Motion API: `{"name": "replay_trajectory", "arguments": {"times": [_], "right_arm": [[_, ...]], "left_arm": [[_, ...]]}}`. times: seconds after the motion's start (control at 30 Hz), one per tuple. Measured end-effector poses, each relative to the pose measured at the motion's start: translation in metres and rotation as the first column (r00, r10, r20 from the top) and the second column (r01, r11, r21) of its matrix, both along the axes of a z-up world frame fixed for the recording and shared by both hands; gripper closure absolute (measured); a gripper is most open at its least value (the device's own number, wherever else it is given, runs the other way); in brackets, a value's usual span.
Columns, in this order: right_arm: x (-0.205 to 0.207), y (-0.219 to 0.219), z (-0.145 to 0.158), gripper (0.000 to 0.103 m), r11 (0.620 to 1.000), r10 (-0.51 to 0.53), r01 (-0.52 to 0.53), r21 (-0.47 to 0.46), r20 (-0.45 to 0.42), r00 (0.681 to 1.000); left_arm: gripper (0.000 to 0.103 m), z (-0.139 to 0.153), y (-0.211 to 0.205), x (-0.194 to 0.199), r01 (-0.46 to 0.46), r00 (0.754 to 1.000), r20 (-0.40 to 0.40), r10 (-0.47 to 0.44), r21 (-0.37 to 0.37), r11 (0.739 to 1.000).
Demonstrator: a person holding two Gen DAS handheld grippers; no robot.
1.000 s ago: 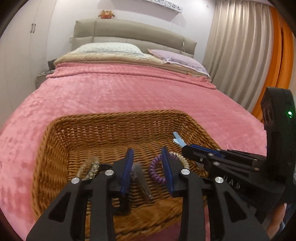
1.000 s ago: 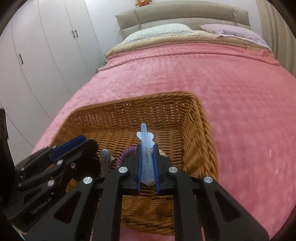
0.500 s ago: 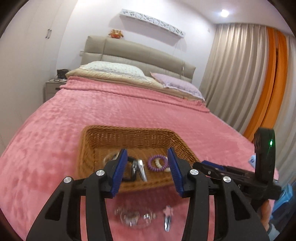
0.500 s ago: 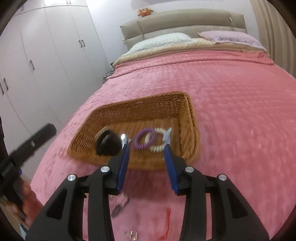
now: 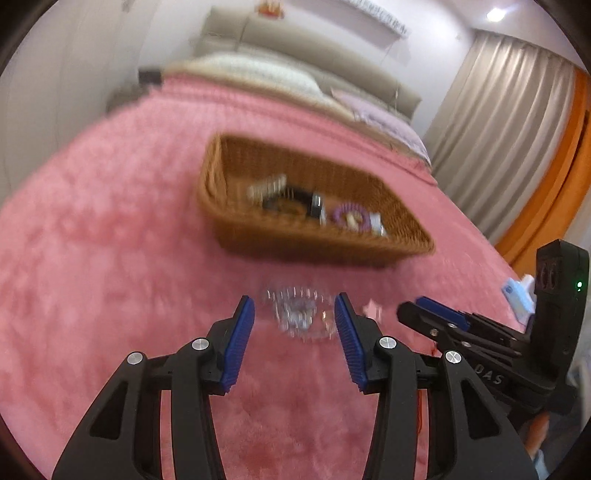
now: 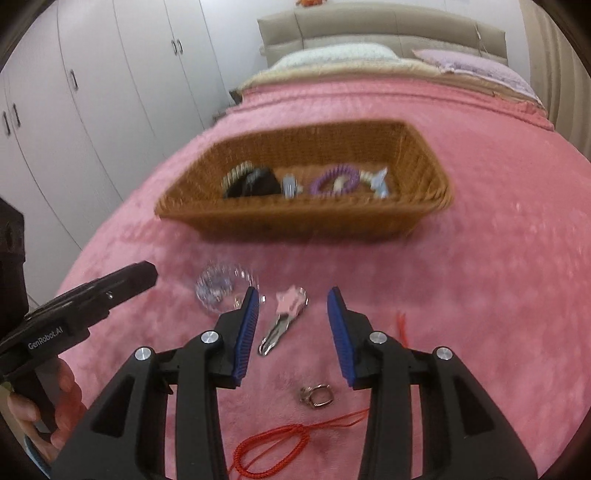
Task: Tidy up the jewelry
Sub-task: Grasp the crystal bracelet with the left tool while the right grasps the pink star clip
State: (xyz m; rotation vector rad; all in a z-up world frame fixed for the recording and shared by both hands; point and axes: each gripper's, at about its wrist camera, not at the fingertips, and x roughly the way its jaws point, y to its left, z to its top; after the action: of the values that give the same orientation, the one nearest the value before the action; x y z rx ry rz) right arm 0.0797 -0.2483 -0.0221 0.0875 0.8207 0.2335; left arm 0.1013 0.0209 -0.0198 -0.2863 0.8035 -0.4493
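Note:
A wicker basket [image 6: 258,219] [image 5: 288,243] sits on the pink bedspread and holds a purple coil bracelet [image 6: 334,181], a black item, a beaded bracelet and a pale blue clip [image 6: 380,182]. In front of it lie a clear crystal bracelet [image 6: 221,291] [image 5: 299,314], a pink-star hair clip [image 6: 284,317], a silver ring [image 6: 317,396] and a red cord [image 6: 280,439]. My left gripper [image 5: 294,317] is open and empty, just short of the crystal bracelet. My right gripper [image 6: 291,302] is open and empty, its fingers either side of the pink clip.
The pink bedspread [image 6: 480,277] spreads all around the basket. White wardrobe doors [image 6: 92,110] stand to the left, curtains [image 5: 498,110] to the right, pillows and headboard [image 6: 369,33] at the far end. A hand [image 6: 55,406] holds the left gripper's handle.
The right gripper opened and left the pale blue clip in the basket. Both grippers pulled back from the basket and dipped toward the loose items in front of it.

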Motion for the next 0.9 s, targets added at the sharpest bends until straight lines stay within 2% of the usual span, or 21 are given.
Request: {"name": "replay_trajectory", "arguments": {"times": [0.07, 0.17, 0.37, 0.4, 0.47, 0.5, 0.6, 0.67, 0.7, 0.77, 0.83, 0.9], "right_arm": [[0.002, 0.004, -0.006, 0.069, 1.0, 0.006, -0.006, -0.003, -0.025, 1.0], [0.006, 0.004, -0.009, 0.068, 1.0, 0.004, -0.004, -0.004, -0.041, 0.999], [0.018, 0.01, -0.018, 0.069, 1.0, 0.006, -0.007, -0.014, -0.087, 0.996], [0.019, 0.011, -0.019, 0.073, 1.0, 0.002, -0.004, -0.017, -0.091, 0.996], [0.022, 0.012, -0.022, 0.074, 1.0, 0.001, -0.003, -0.019, -0.1, 0.995], [0.024, 0.013, -0.024, 0.074, 1.0, 0.001, -0.003, -0.02, -0.105, 0.994], [0.028, 0.016, -0.027, 0.074, 1.0, 0.0, -0.003, -0.026, -0.108, 0.994], [0.03, 0.019, -0.028, 0.074, 0.999, -0.003, -0.001, -0.04, -0.106, 0.994], [0.031, 0.02, -0.029, 0.08, 0.999, -0.012, 0.006, -0.052, -0.102, 0.995], [0.032, 0.023, -0.03, 0.082, 0.998, -0.017, 0.011, -0.059, -0.096, 0.995], [0.032, 0.023, -0.03, 0.083, 0.998, -0.019, 0.014, -0.06, -0.087, 0.996], [0.029, 0.022, -0.029, 0.083, 0.998, -0.025, 0.021, -0.052, -0.075, 0.997]], "left_arm": [[0.059, -0.01, 0.005, 0.007, 0.021, 0.998, -0.055, -0.023, -0.04, 0.999], [0.061, -0.013, 0.013, 0.018, 0.022, 0.996, -0.09, -0.027, -0.059, 0.998], [0.061, -0.018, 0.006, 0.045, 0.063, 0.989, -0.136, -0.062, 0.007, 0.998], [0.061, -0.02, 0.003, 0.048, 0.074, 0.987, -0.146, -0.073, 0.006, 0.997], [0.062, -0.026, -0.001, 0.056, 0.084, 0.983, -0.163, -0.081, 0.011, 0.996], [0.067, -0.028, -0.003, 0.06, 0.083, 0.983, -0.167, -0.077, 0.03, 0.996], [0.069, -0.029, -0.01, 0.065, 0.099, 0.983, -0.161, -0.086, 0.074, 0.992], [0.075, -0.028, -0.016, 0.065, 0.111, 0.983, -0.155, -0.095, 0.101, 0.989], [0.081, -0.029, -0.017, 0.065, 0.117, 0.983, -0.154, -0.1, 0.103, 0.988], [0.083, -0.028, -0.022, 0.063, 0.119, 0.985, -0.139, -0.1, 0.137, 0.983], [0.096, -0.026, -0.025, 0.061, 0.12, 0.987, -0.125, -0.101, 0.152, 0.981], [0.097, -0.024, -0.023, 0.058, 0.108, 0.989, -0.116, -0.092, 0.145, 0.983]]}}
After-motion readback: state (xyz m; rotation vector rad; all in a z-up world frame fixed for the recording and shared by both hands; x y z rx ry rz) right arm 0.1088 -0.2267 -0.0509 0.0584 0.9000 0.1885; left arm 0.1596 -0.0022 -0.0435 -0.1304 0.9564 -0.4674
